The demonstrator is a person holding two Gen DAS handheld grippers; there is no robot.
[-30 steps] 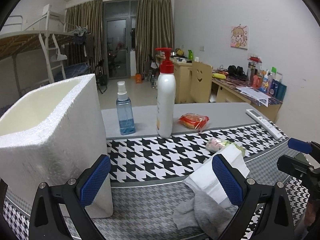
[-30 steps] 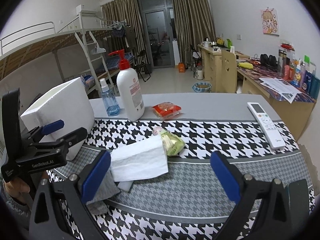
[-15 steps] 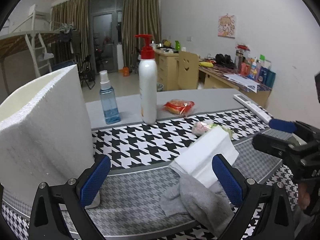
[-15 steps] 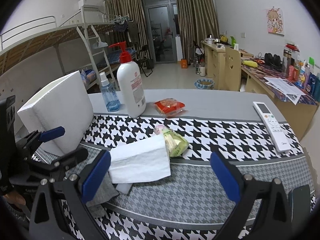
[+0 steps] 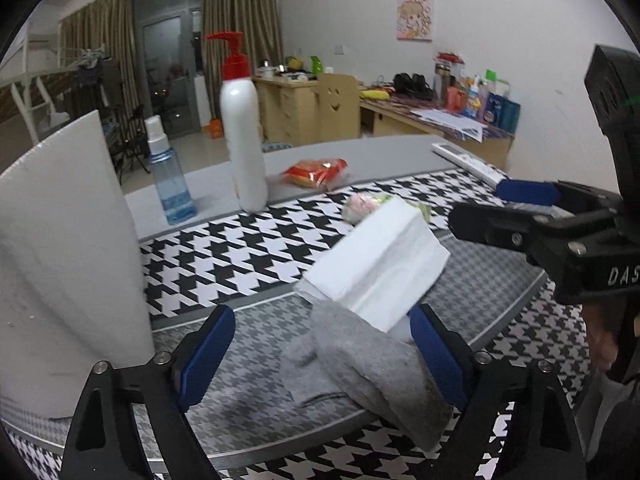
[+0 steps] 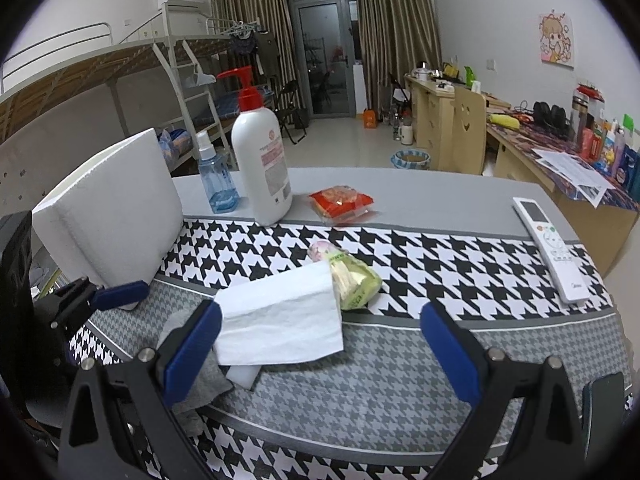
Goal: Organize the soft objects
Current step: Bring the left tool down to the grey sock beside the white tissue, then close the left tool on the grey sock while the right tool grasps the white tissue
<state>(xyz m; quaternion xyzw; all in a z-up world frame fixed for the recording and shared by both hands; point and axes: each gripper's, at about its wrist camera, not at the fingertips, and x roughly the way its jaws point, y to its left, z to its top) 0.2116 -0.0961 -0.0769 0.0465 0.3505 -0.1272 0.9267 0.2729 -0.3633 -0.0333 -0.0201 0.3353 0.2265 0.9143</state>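
A crumpled grey sock [image 5: 360,364] lies on the houndstooth cloth between the blue pads of my left gripper [image 5: 320,360]. Its jaws are closing; the right pad is at the sock and the left pad stands clear of it. A folded white tissue [image 5: 380,264] rests partly on the sock. In the right wrist view the tissue [image 6: 280,324] lies over the sock [image 6: 200,392] and a small white block [image 6: 244,376]. My right gripper [image 6: 320,356] hovers open above the cloth, nothing between its fingers. The white foam box [image 5: 68,260] stands on the left.
A green packet [image 6: 352,280] lies behind the tissue. Further back stand a pump bottle [image 6: 264,160], a blue spray bottle [image 6: 216,184] and a red snack bag [image 6: 340,200]. A white remote [image 6: 552,248] lies at the right. The right gripper [image 5: 492,210] juts in at the right in the left wrist view.
My left gripper has sunk and swung toward the sock, which now sits between its pads, and its jaws have narrowed. The right gripper has stayed where it was.
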